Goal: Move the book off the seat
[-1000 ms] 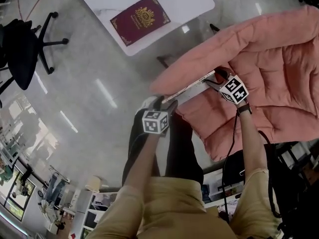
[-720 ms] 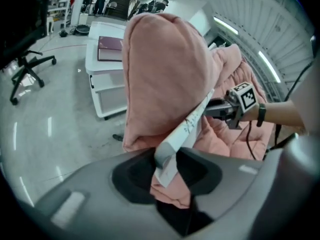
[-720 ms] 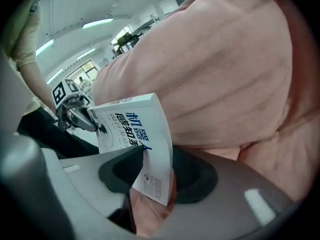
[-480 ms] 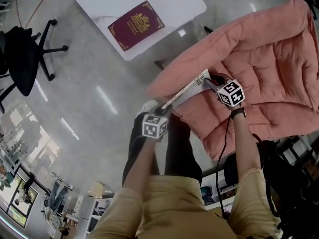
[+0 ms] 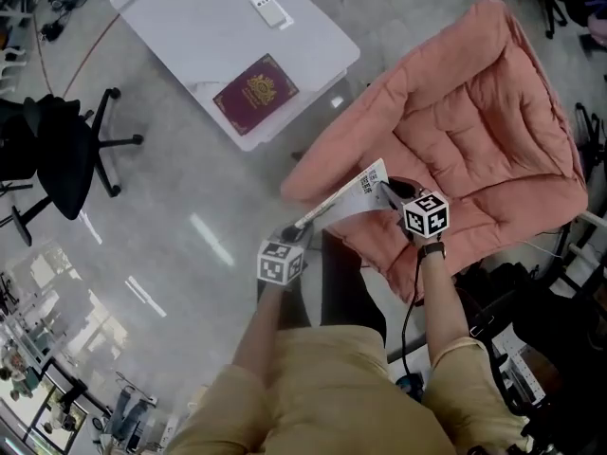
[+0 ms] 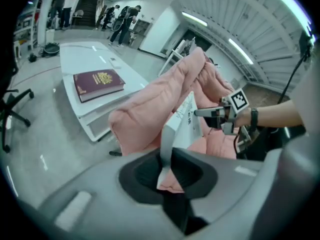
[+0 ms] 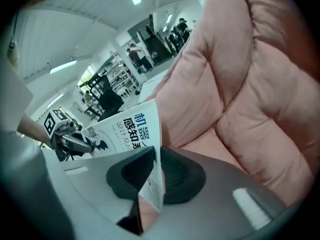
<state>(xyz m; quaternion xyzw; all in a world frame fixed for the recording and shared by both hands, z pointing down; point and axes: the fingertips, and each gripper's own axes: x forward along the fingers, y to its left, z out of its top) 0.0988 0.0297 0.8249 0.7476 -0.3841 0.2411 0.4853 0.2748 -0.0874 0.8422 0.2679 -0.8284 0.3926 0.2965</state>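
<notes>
A thin white book (image 5: 343,197) with blue print hangs tilted above the front edge of the pink padded seat (image 5: 474,131). My left gripper (image 5: 294,228) is shut on its lower left end and my right gripper (image 5: 383,190) on its upper right end. Both pairs of jaws have just been closing, with the book between them. In the left gripper view the book's edge (image 6: 175,134) runs out of my left gripper (image 6: 165,166) toward the right gripper (image 6: 207,113). In the right gripper view the cover (image 7: 125,129) sits in my right gripper (image 7: 152,181).
A white low table (image 5: 190,36) stands beyond the seat on the grey floor. It carries a maroon book (image 5: 255,94) and a small white remote-like thing (image 5: 263,6). A black office chair (image 5: 57,150) is at the left. The person's legs are below the book.
Both grippers have risen with the book, which has come up off the seat cushion and now hangs above its front edge. The two hands have rolled somewhat.
</notes>
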